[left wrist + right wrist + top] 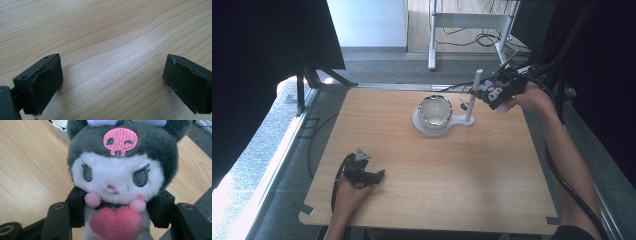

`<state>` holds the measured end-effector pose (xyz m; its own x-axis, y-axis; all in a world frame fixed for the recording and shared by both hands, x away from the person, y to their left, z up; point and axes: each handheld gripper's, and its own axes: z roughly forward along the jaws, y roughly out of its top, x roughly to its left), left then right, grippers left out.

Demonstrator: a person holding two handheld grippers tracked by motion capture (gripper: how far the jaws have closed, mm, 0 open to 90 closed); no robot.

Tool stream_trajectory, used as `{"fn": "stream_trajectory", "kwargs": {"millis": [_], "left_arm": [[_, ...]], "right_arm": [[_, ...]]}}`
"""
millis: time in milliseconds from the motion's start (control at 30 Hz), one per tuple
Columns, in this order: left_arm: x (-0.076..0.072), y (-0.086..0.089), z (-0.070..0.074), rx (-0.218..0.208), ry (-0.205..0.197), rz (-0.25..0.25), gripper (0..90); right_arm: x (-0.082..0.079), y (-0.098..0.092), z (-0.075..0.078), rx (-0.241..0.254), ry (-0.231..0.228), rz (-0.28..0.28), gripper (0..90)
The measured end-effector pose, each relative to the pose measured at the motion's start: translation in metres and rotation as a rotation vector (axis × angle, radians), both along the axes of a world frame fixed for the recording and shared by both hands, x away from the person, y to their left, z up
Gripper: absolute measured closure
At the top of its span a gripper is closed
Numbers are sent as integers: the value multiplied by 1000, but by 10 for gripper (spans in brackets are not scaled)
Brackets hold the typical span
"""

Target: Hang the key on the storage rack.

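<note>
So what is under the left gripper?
Under the left gripper, between its open jaws, lies bare wooden table. The spots directly beneath the two jaws are covered.

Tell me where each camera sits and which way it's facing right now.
High view: above the person's side, looking forward and down on the table; both forearms, left tool, right tool.
Left gripper view: on the left tool, facing bare wood between open jaws.
Right gripper view: on the right tool, facing the plush toy it grips.
All three share the wooden table.
</note>
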<state>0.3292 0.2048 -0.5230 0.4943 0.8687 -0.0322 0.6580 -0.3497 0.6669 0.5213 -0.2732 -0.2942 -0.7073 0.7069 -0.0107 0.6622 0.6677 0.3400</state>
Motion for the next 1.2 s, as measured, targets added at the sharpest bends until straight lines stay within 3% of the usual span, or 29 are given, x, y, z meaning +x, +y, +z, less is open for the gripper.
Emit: {"fn": "stream_trajectory", "kwargs": {"millis": [267,433,700,867,1200], "left_arm": [[0,0,0,-1,-3,2,26],[0,0,0,0,-3,2,26],[0,0,0,0,-1,1,26],[0,0,0,0,-1,1,26],[0,0,0,0,-1,2,27]], "right_arm": [[-2,-2,-19,4,29,-2,420],[1,-3,-39,-3,55,-11,420],[8,0,-59,0,64,-19,417],[11,5,-68,-13,54,-14,396],[7,10,-71,-44,-21,12,193]]}}
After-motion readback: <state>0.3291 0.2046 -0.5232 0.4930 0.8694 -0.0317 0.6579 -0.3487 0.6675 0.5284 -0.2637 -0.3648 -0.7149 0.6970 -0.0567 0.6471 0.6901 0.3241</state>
